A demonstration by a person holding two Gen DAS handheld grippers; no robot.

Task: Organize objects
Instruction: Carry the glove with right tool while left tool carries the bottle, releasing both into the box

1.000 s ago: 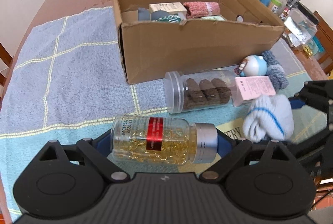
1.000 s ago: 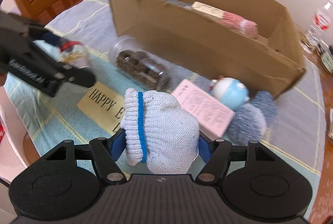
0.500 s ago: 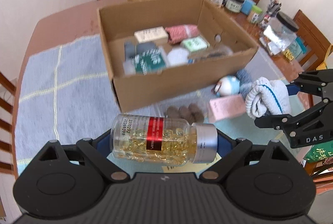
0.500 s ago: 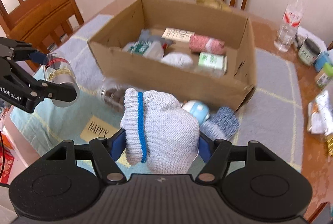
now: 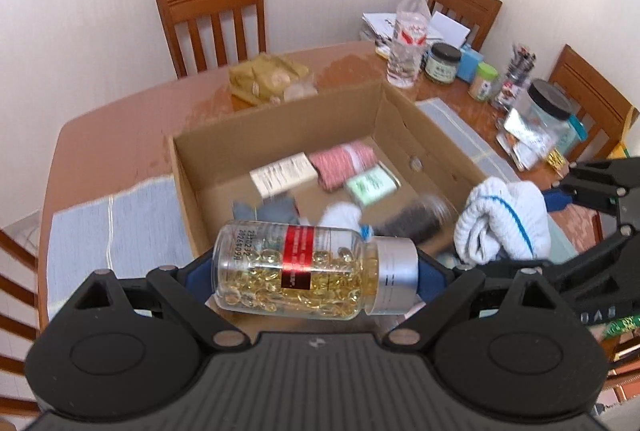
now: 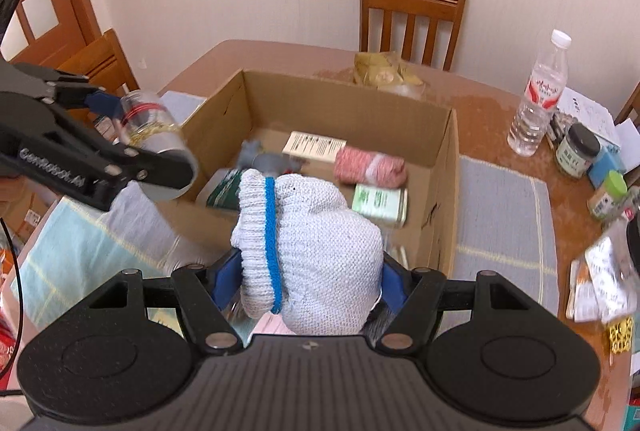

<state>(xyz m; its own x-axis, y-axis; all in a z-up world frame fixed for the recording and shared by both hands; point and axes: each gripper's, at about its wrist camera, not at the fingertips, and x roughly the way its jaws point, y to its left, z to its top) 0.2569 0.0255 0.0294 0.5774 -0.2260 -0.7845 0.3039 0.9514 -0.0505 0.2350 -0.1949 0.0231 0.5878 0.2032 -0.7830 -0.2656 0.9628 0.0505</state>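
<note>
**Both tools loaded above the open box**

Your left tool (image 5: 316, 271) is clenched on a clear capsule bottle (image 5: 296, 267), gripped end to end: one blue pad on its base, the other on its silver cap (image 5: 394, 275). The bottle lies sideways, red label up, hanging over the near wall of the cardboard box (image 5: 188, 191).

Your right tool (image 6: 310, 275) is clamped on a rolled white sock (image 6: 312, 251) with a blue stripe, squeezed between the blue pads. It sits over the box's near right corner, just beside your left tool, without touching it.

Below you, the box already holds a cream carton (image 6: 314, 147), a pink knitted roll (image 6: 368, 167), a green-and-white packet (image 6: 378, 203), a dark green packet (image 6: 226, 193) and something grey (image 6: 264, 161); the items nearest you are blurred.

The box rests on a blue checked cloth (image 5: 112, 231) on the table (image 5: 112, 135). Beyond it lies a yellowish bag (image 6: 384, 69); to the right stand a water bottle (image 6: 538, 99), a dark-lidded jar (image 6: 578, 151) and other small clutter. Wooden chairs (image 6: 412, 15) ring the table
</note>
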